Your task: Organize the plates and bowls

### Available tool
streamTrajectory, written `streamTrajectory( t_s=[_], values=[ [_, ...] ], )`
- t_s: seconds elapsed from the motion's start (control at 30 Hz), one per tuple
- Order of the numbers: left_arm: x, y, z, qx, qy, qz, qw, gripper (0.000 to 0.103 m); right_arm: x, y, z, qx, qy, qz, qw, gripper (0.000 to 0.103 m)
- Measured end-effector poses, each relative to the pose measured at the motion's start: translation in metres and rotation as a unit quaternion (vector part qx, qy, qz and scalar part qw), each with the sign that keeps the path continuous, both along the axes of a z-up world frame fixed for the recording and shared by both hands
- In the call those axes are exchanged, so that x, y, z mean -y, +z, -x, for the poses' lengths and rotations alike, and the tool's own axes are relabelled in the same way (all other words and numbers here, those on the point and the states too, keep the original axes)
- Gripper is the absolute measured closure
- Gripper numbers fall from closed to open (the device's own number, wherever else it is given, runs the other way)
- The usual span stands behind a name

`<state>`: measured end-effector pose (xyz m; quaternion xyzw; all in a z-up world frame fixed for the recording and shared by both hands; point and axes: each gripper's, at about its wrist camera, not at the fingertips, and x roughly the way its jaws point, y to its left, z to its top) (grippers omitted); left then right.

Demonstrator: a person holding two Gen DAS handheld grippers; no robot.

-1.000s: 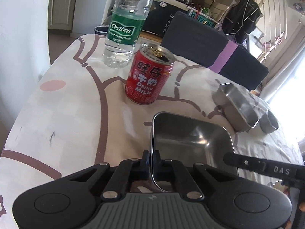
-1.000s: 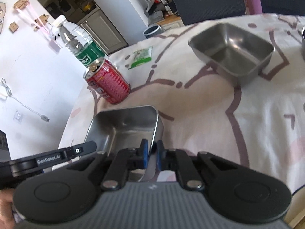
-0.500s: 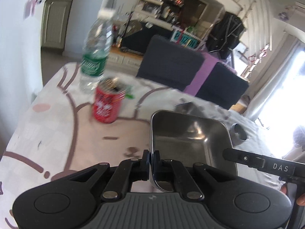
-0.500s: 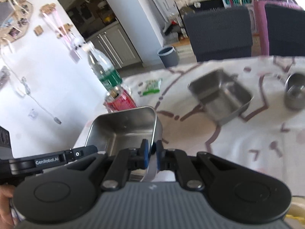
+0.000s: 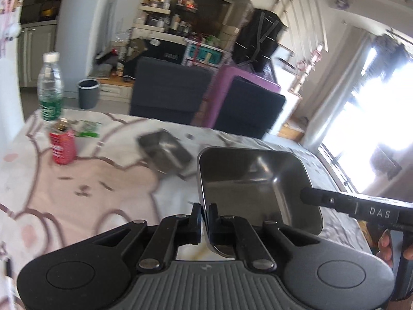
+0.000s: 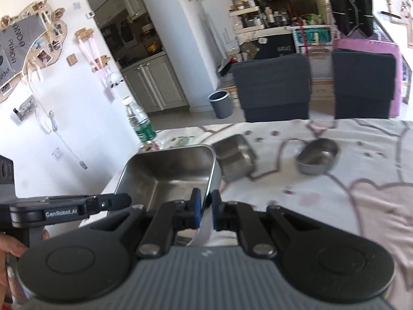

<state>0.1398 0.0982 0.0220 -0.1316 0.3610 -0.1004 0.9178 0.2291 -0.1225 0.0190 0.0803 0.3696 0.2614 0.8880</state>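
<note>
A rectangular steel tray [image 5: 253, 180] hangs in the air above the table, held from two sides. My left gripper [image 5: 205, 215] is shut on its left rim near the corner. My right gripper [image 6: 205, 205] is shut on the opposite rim of the same tray [image 6: 167, 175]. A second steel tray [image 5: 165, 152] lies on the tablecloth further back; in the right wrist view this second tray [image 6: 235, 155] sits just beyond the held one. Right of it stands a round steel bowl [image 6: 317, 155].
A red drink can [image 5: 62, 144], a water bottle [image 5: 50, 87] and a green packet [image 5: 87, 129] stand at the table's far left. Two dark chairs [image 6: 271, 87] line the far edge. The patterned tablecloth [image 6: 361, 180] stretches to the right. A white wall [image 6: 77, 103] runs along the left.
Both grippers have lifted the held tray up off the table and carried it back and to the right. The can and bottle now look small and far to the left.
</note>
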Motion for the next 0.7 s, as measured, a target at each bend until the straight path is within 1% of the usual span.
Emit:
streamTrajectory(
  t_s=[0.1, 0.2, 0.33, 0.43, 0.53, 0.7],
  values=[
    [0.036, -0.009, 0.003, -0.005, -0.019, 0.005, 0.9998, 0.097, 0.044, 0.0, 0.016, -0.002, -0.021, -0.01, 1.0, 0.093],
    [0.069, -0.019, 0.003, -0.012, -0.041, 0.007, 0.999, 0.096, 0.082, -0.011, 0.026, -0.004, -0.043, -0.011, 0.999, 0.093],
    [0.112, -0.033, -0.008, -0.025, -0.073, 0.001, 0.997, 0.096, 0.129, -0.025, 0.036, -0.015, -0.073, -0.006, 0.997, 0.094],
    [0.14, -0.045, -0.017, -0.033, -0.096, -0.005, 0.9948, 0.096, 0.157, -0.038, 0.04, -0.019, -0.095, -0.004, 0.995, 0.094],
    [0.162, -0.059, -0.025, -0.052, -0.112, -0.009, 0.9923, 0.096, 0.173, -0.048, 0.039, -0.039, -0.115, -0.008, 0.993, 0.094],
    [0.194, -0.082, -0.035, -0.082, -0.141, -0.026, 0.9863, 0.096, 0.197, -0.061, 0.043, -0.048, -0.123, 0.021, 0.991, 0.094]
  ],
)
